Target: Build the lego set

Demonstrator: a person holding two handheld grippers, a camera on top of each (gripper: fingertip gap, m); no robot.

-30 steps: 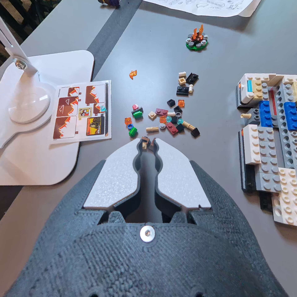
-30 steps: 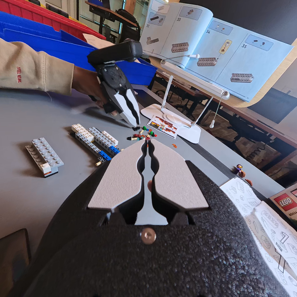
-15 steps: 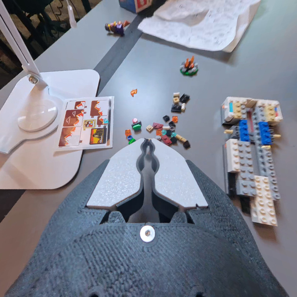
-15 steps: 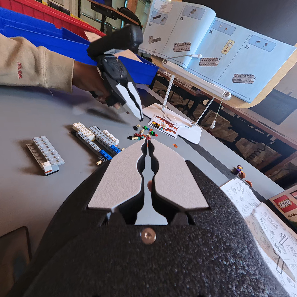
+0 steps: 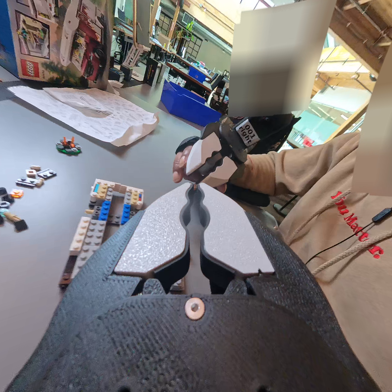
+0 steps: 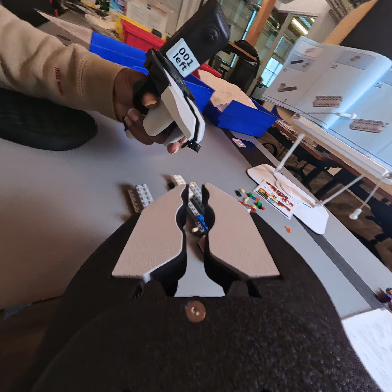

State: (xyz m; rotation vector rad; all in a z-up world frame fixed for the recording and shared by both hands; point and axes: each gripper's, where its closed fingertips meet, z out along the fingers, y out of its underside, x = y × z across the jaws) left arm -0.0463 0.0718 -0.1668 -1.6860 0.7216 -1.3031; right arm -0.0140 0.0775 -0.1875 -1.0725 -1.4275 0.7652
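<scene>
Daylight, bright, entering from large windows [image 5: 331, 118] at far right of the left wrist view; panes blown out, no detail. Grey matte tabletop [image 5: 53, 127] evenly lit, soft sheen only. Motion blur on the small loose coloured bricks [image 5: 12, 203] at near left; flat grey-and-cream brick assembly [image 5: 110, 214] slightly soft. Right wrist view: grey studded brick block [image 6: 141, 196] smeared, with a soft shadow to its left. White open instruction booklet [image 6: 339, 84] at far right hazy, overexposed. Strong fisheye bending toward all edges. Dark textured gripper housings in the foreground are sharp.
</scene>
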